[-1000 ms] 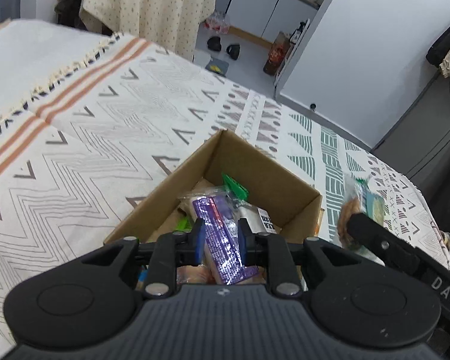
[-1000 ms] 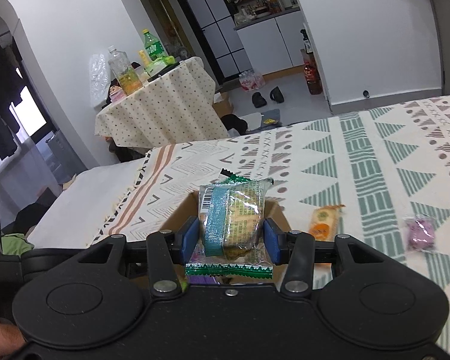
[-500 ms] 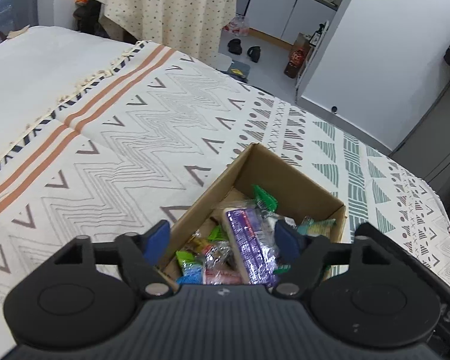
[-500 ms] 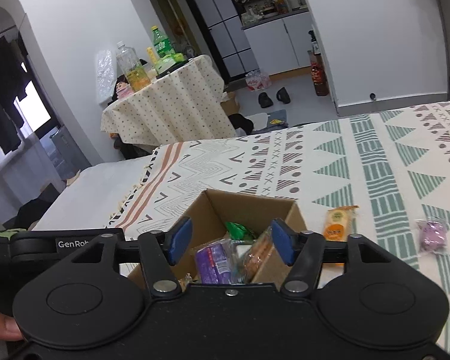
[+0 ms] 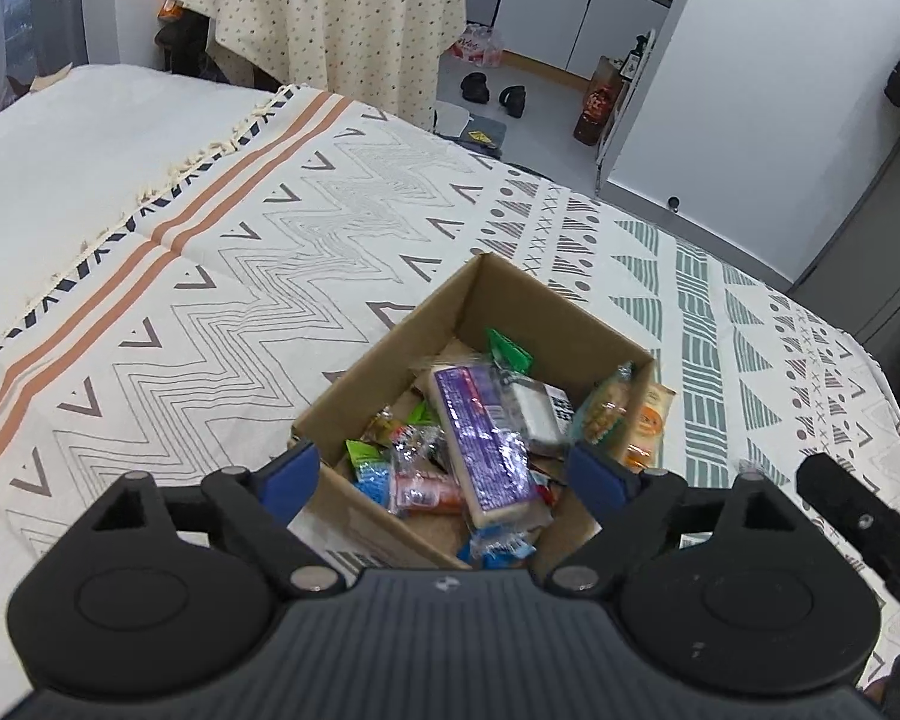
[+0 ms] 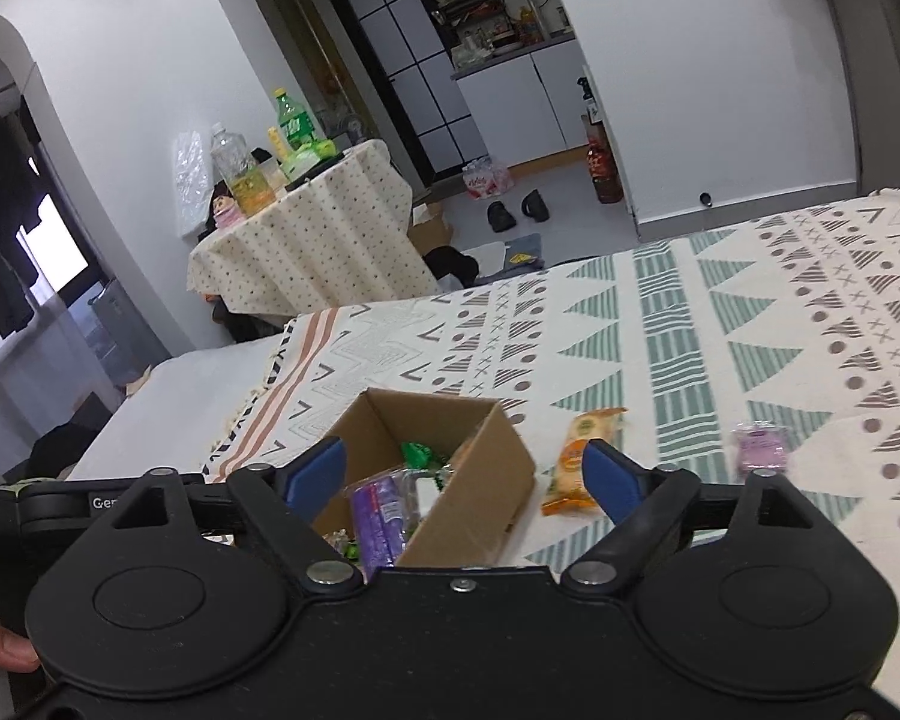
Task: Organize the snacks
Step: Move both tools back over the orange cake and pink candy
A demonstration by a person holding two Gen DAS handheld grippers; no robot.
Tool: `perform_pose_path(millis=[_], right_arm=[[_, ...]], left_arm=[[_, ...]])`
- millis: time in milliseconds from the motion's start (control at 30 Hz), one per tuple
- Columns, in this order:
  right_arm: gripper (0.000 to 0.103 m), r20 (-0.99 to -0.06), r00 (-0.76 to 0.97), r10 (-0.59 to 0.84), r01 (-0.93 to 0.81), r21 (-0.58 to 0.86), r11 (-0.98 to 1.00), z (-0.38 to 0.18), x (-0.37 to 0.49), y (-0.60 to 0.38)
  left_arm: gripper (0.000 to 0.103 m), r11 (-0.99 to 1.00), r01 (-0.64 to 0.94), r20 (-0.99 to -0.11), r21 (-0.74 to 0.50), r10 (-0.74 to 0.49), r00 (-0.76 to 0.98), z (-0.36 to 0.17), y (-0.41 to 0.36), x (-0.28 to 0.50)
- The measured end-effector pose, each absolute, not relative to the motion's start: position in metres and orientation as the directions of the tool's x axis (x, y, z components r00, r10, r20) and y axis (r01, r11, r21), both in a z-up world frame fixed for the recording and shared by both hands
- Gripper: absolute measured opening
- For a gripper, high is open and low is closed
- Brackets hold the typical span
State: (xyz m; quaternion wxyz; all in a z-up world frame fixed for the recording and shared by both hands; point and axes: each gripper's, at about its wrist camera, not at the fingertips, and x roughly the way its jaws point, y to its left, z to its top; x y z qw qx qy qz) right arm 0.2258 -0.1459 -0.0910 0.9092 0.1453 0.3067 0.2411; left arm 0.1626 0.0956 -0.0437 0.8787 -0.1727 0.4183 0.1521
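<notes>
The open brown cardboard box point(image 5: 474, 414) sits on the bed's patterned cream blanket point(image 5: 222, 276) and serves as the collecting place, which is why wrapped snacks are heaped loosely inside it: a long purple-wrapped bar point(image 5: 486, 444) lies across the top of the pile, a white packet point(image 5: 537, 414) touches it at 2 o'clock, a green wrapper point(image 5: 509, 351) stands against the far wall at 12 o'clock, and small bright sweets point(image 5: 390, 468) fill the corner at 9 o'clock. Just beside the box at 3 o'clock, an orange snack packet point(image 6: 579, 462) lies on the blanket, and farther along at 3 o'clock, well apart from the box, rests a small purple packet point(image 6: 759, 450); both look like what is left to gather. The left tongs point(image 5: 444, 474) hover above the box with jaws spread wide and nothing between them, and the right tongs point(image 6: 465, 471) are likewise released and empty, angled so the orange packet lies near their right finger, probably the next pick. Beyond the bed, at 11 o'clock, a round worktop under a dotted cloth point(image 6: 306, 240) carries bottles
</notes>
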Motion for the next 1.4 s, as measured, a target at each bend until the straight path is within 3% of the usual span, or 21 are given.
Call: perform_pose_path(millis=[133,367,1400], right_arm=[[0.097,-0.48,0.702,0.526,-0.345,0.417,0.841,-0.087,0.217,-0.164],[0.103,-0.495,0.693,0.524,-0.354,0.401,0.845,-0.083,0.204,-0.19],[0.103,-0.525,0.71,0.469,-0.194,0.494,0.847,-0.108,0.223,-0.288]], left_arm=[[0.092,0.901,-0.401,-0.779,-0.167,0.128,0.614,-0.037,0.08,0.158],[0.096,0.919,-0.361,-0.762,-0.158,0.119,0.637,-0.027,0.049,0.151],[0.096,0.95,-0.27,-0.739,-0.157,0.068,0.67,-0.04,-0.047,0.177]])
